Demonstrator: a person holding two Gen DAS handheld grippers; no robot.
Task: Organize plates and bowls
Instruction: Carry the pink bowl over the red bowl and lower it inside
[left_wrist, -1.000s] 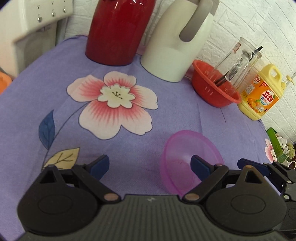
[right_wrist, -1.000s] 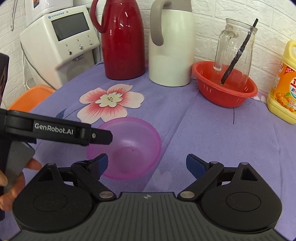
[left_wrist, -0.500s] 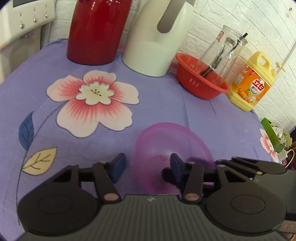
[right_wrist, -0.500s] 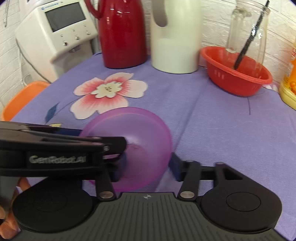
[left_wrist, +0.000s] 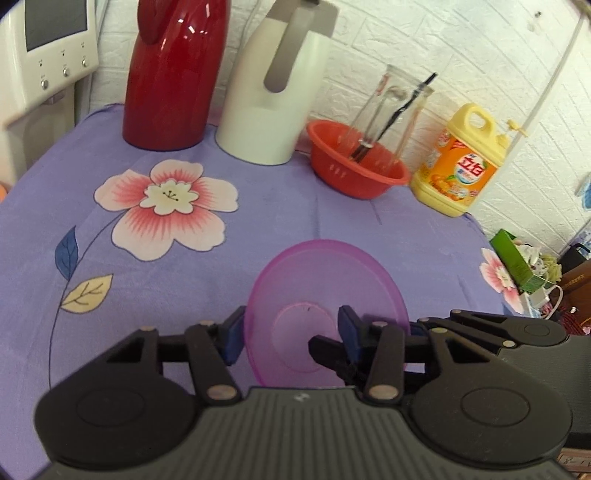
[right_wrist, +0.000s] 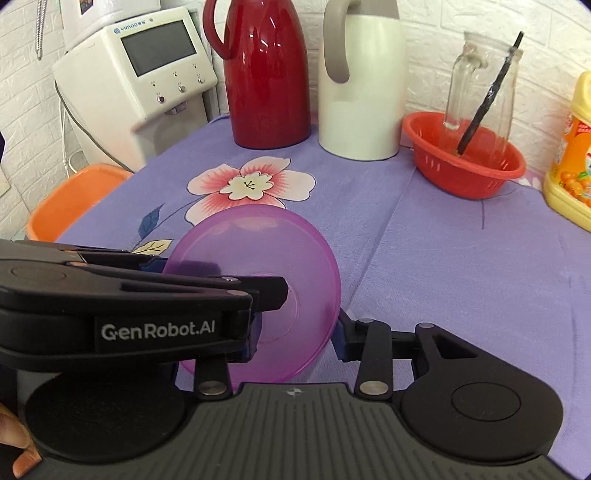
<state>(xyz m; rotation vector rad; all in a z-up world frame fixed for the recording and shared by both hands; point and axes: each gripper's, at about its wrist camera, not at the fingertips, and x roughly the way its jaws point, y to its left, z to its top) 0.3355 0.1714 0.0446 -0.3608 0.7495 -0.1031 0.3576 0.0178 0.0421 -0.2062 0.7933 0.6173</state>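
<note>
Left gripper (right_wrist: 258, 314) covers the near-left part of the purple bowl (right_wrist: 280, 254) in the right wrist view; pad contact there not visible. Red flask (left_wrist: 170, 74) and white jug (left_wrist: 277, 85) cut off at the top edge. Detergent bottle (right_wrist: 572, 155) cut by the right edge. Clutter (left_wrist: 528, 273) beyond the counter (left_wrist: 258, 221) too small to identify.

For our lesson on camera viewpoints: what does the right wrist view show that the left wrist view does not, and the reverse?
Only the right wrist view shows the orange stool beside the table. Only the left wrist view shows the green box past the table's far corner. Both show the purple bowl, tilted, with both tools shut on its rim, the red thermos, white jug and red basket.
</note>
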